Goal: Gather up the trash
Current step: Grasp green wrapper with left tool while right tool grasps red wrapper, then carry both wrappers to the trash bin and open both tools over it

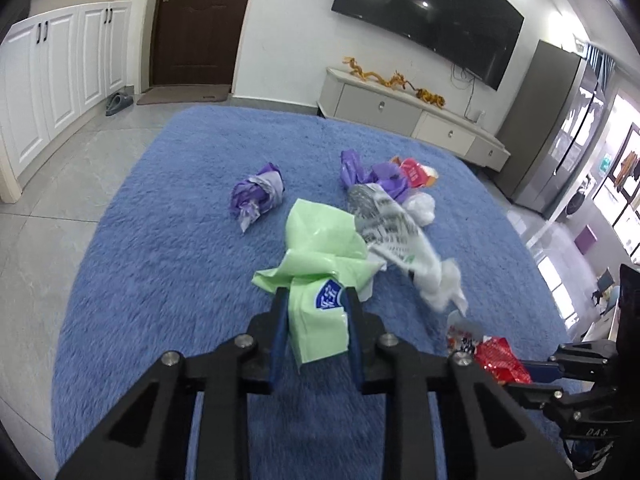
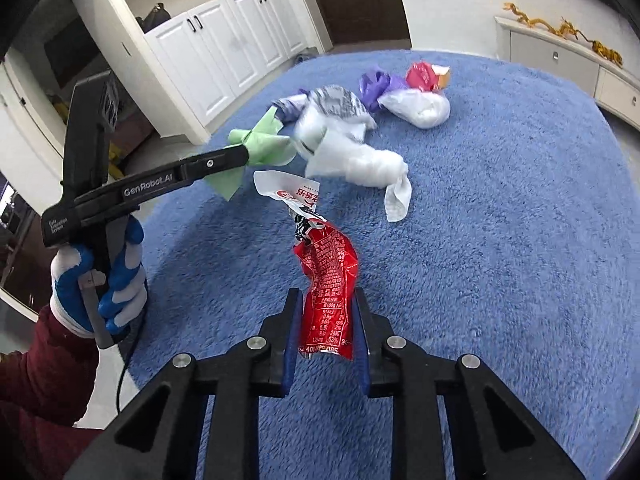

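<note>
Readable markings:
- left gripper (image 2: 248, 152), arm side: "GenRobot.AI"; handle block at 8 o'clock of it: small print, seemingly "Data Acquisition System".
- right gripper (image 1: 536, 372), body at 4 o'clock of frame: "DAS".
- red wrapper (image 2: 330, 292): white nutrition table, "100g", "63%", "24%"; Chinese characters at its white top, unreadable.
- green packet (image 1: 320, 312): blue badge, white Chinese characters, illegible.

A pale green wrapper (image 1: 320, 248) with a blue-and-white badge is seen over the blue rug (image 1: 160, 240). A red wrapper (image 2: 328, 280) printed in white text is shown. At 12 o'clock, a purple wad (image 1: 256, 194) and a white bag (image 1: 394, 224) patterned in grey are found.
</note>
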